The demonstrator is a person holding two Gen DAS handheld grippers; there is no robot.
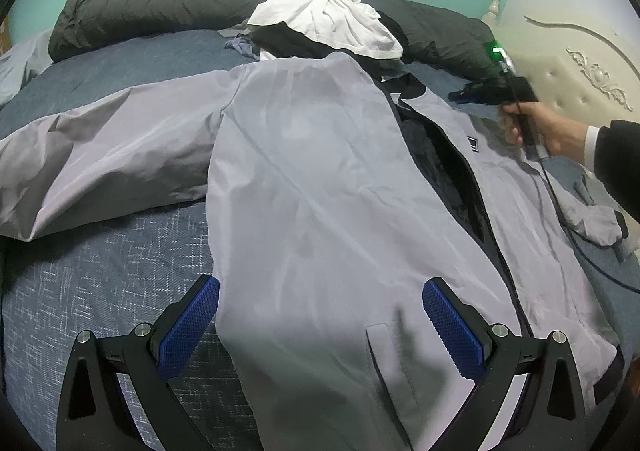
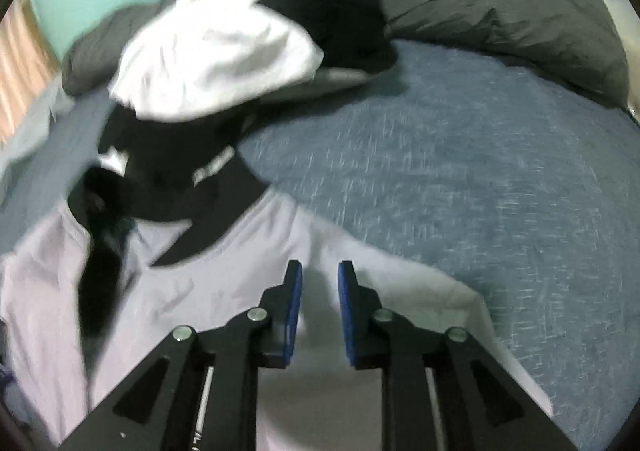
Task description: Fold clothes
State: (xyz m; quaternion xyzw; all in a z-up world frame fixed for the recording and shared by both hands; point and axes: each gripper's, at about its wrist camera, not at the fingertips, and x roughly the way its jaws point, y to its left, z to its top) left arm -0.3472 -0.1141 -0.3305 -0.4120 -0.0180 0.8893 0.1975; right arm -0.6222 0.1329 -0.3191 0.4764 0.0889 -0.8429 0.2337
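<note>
Grey jacket (image 1: 320, 179) lies spread front-up on the blue bedsheet (image 1: 100, 271), zip partly undone — left gripper (image 1: 320, 327) hovers over its hem, jaws spread wide, nothing between the pads. Right gripper (image 2: 319, 311) sits above the jacket's shoulder just below the dark collar (image 2: 192, 211), jaws a narrow gap apart and empty — picture blurred. White garment (image 1: 332, 23) and dark duvet (image 1: 140, 7) lie beyond both grippers.
</note>
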